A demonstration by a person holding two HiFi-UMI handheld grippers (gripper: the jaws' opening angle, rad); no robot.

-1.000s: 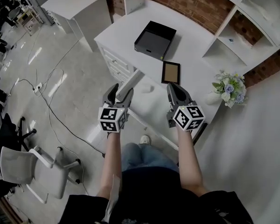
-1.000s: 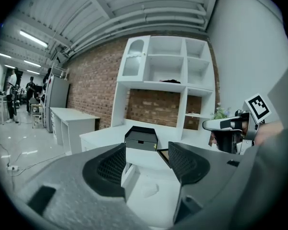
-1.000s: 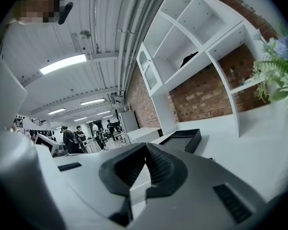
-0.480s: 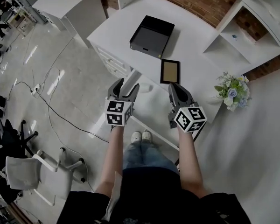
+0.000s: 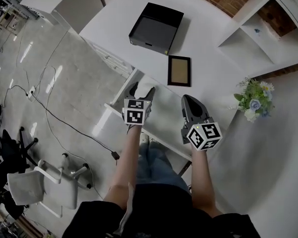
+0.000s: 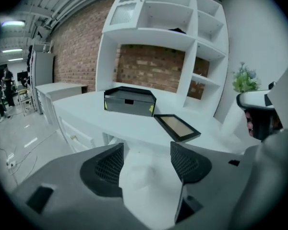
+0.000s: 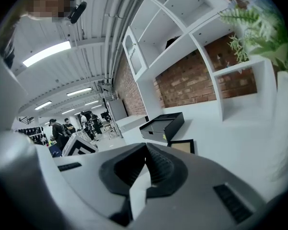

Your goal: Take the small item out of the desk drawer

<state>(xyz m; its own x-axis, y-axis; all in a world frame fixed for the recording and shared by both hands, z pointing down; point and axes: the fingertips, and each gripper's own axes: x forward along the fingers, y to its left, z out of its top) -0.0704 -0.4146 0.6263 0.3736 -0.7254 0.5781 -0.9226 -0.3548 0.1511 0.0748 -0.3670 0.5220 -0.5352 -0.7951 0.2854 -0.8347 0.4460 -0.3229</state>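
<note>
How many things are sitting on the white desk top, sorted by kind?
black box: 1
picture frame: 1
vase of flowers: 1
Total on the desk: 3

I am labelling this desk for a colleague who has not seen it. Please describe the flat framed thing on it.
Find the white desk against the brick wall. On it, nearer the person than the open black box, lies the picture frame. Unlike the deep box, it is thin, with a black border round a tan middle.
</note>
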